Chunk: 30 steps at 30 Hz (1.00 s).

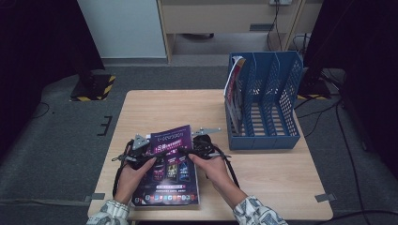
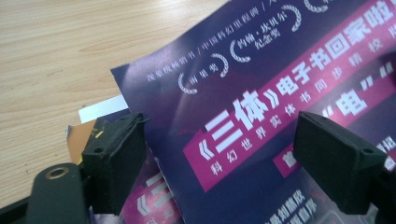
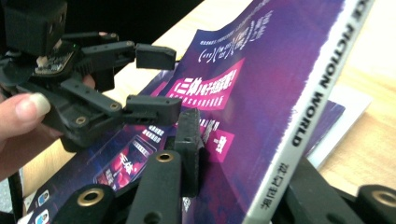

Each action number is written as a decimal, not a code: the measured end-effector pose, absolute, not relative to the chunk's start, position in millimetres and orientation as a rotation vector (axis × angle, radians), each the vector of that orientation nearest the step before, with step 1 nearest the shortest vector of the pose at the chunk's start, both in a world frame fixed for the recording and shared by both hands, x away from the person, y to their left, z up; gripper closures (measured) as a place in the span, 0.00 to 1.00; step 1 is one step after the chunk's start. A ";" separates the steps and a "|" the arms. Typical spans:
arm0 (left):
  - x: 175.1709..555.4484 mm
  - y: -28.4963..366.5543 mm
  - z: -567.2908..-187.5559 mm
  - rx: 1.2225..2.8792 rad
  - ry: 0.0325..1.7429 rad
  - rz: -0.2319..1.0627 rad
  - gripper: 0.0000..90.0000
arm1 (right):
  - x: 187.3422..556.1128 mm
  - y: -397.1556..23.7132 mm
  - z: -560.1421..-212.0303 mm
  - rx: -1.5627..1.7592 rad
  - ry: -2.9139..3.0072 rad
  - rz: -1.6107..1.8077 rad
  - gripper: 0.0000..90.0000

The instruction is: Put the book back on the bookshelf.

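Observation:
A purple magazine (image 1: 171, 164) lies at the table's front, its spine side raised off the copy beneath. In the right gripper view its white spine (image 3: 303, 121) sits between my right gripper's (image 3: 243, 172) jaws, which are shut on it. My right gripper (image 1: 190, 152) holds the magazine's right edge in the high view. My left gripper (image 1: 151, 158) is at the magazine's left edge with its jaws open. They stand wide apart over the cover (image 2: 261, 93) in the left gripper view, not pressing on it. The left gripper (image 3: 156, 81) is seen open in the right gripper view too.
Under the raised magazine lie another purple copy (image 3: 334, 116) and white paper (image 2: 100, 108). A blue file holder (image 1: 263, 103) stands at the table's back right, with a magazine (image 1: 233, 82) in its left slot. Bare wooden table (image 1: 267, 178) lies right of my hands.

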<state>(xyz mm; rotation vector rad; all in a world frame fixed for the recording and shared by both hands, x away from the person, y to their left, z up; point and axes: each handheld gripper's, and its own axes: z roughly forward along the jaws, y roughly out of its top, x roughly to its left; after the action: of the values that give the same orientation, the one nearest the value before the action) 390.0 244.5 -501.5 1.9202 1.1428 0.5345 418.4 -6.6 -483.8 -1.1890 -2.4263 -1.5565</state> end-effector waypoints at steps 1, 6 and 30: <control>389.5 244.2 -501.2 1.922 1.140 0.535 0.18 | 418.7 -7.3 -482.8 -1.189 -2.425 -1.560 0.82; 385.1 244.0 -498.5 1.910 1.126 0.532 0.16 | 420.5 -13.0 -474.8 -1.183 -2.437 -1.613 0.85; 385.8 240.4 -505.4 1.965 1.063 0.383 0.12 | 420.9 -30.2 -451.3 -1.120 -2.516 -1.816 0.87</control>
<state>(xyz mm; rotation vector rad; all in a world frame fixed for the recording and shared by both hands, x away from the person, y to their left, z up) 385.8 240.4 -505.4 1.9650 1.0628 0.3832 420.9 -30.2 -451.3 -1.1204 -2.5160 -1.8162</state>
